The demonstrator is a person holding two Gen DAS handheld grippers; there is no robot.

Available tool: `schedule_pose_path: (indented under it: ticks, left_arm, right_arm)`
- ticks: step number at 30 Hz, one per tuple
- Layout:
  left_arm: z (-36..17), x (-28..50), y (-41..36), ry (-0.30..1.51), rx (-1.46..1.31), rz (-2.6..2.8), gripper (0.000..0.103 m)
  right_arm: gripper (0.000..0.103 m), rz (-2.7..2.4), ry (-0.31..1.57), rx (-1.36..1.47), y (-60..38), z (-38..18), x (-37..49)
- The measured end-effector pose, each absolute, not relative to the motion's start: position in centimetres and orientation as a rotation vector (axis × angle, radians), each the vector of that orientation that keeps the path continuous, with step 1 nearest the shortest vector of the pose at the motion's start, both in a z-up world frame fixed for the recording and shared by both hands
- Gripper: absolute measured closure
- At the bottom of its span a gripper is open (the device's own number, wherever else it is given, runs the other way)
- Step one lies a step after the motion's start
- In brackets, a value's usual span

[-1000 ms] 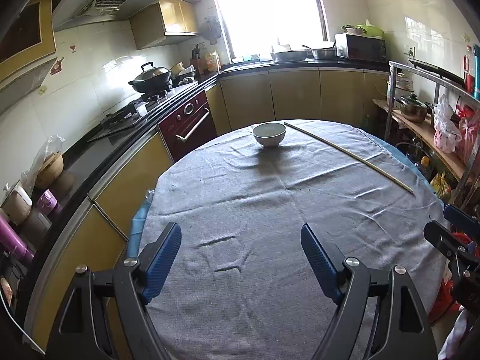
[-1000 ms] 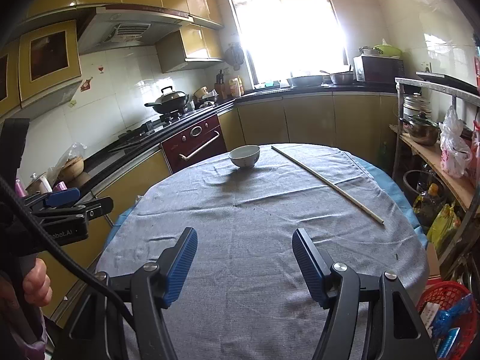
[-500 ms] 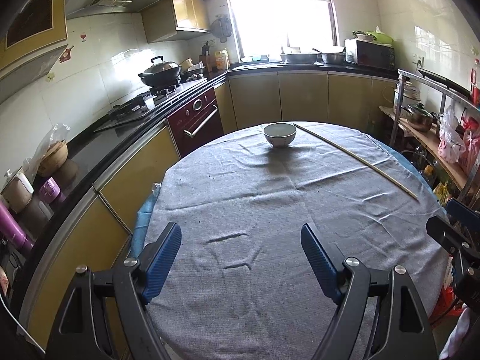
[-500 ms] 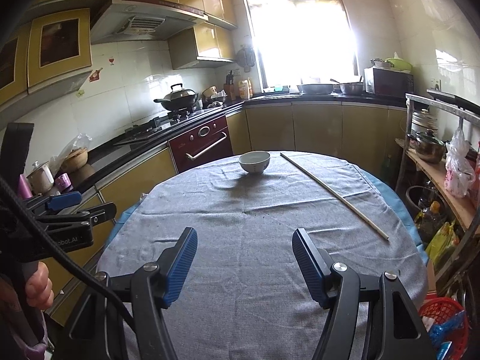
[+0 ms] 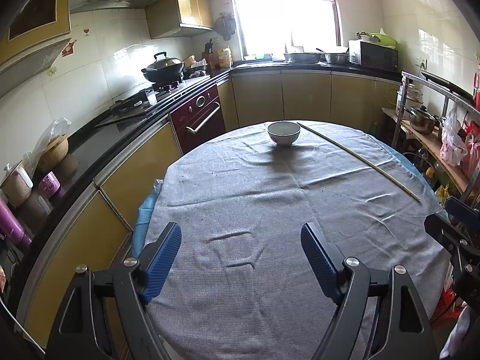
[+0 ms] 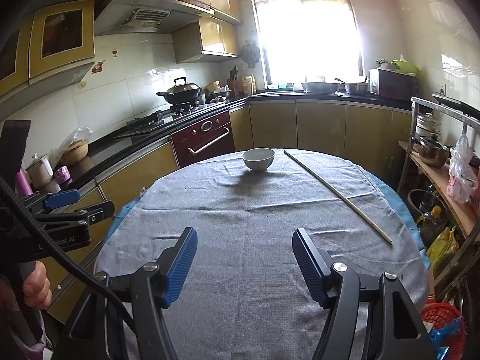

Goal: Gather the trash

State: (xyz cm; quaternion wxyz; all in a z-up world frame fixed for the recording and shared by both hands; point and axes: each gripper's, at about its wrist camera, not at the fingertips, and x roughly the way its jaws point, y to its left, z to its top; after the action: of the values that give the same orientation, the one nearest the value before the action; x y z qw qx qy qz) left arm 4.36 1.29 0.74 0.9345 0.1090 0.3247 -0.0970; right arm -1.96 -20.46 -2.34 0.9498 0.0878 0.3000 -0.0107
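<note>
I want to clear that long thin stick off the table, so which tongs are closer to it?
Right, probably. The stick lies just ahead-right of the open right tongs. The open left tongs sit further over by the table's left edge, with the stick far off right.

A white bowl [image 5: 283, 133] sits at the far end of the bench [image 5: 270, 210], on a grey cloth [image 5: 240, 180]. A long thin stick [image 5: 357, 159] lies beside it. A black wok [image 5: 163, 69] sits on the stove. A red basket [image 6: 439, 315] is on the floor.
</note>
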Motion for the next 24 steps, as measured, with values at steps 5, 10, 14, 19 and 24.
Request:
schedule_pose_path:
  ticks: [5,10,14,19,24]
  left_arm:
    - [0.46,4.41,1.36,0.669,0.221,-0.2,0.021]
    - [0.35,4.45,1.53,0.672,0.217,-0.201,0.021]
    - [0.31,4.48,1.65,0.673,0.215,-0.199,0.021]
    - [0.23,4.61,1.76,0.675,0.212,-0.197,0.021]
    - [0.03,4.8,1.86,0.681,0.211,-0.197,0.021]
  right_arm:
    - [0.034,-0.024,0.617,0.175,-20.31,-2.49,-1.89]
    - [0.034,-0.026,0.625,0.181,-20.38,-2.68,-1.92]
    - [0.034,-0.024,0.627,0.18,-20.32,-2.7,-1.77]
    - [0.034,-0.022,0.634,0.176,-20.1,-2.86,-1.55]
    - [0.034,-0.021,0.649,0.174,-19.95,-3.29,-1.37]
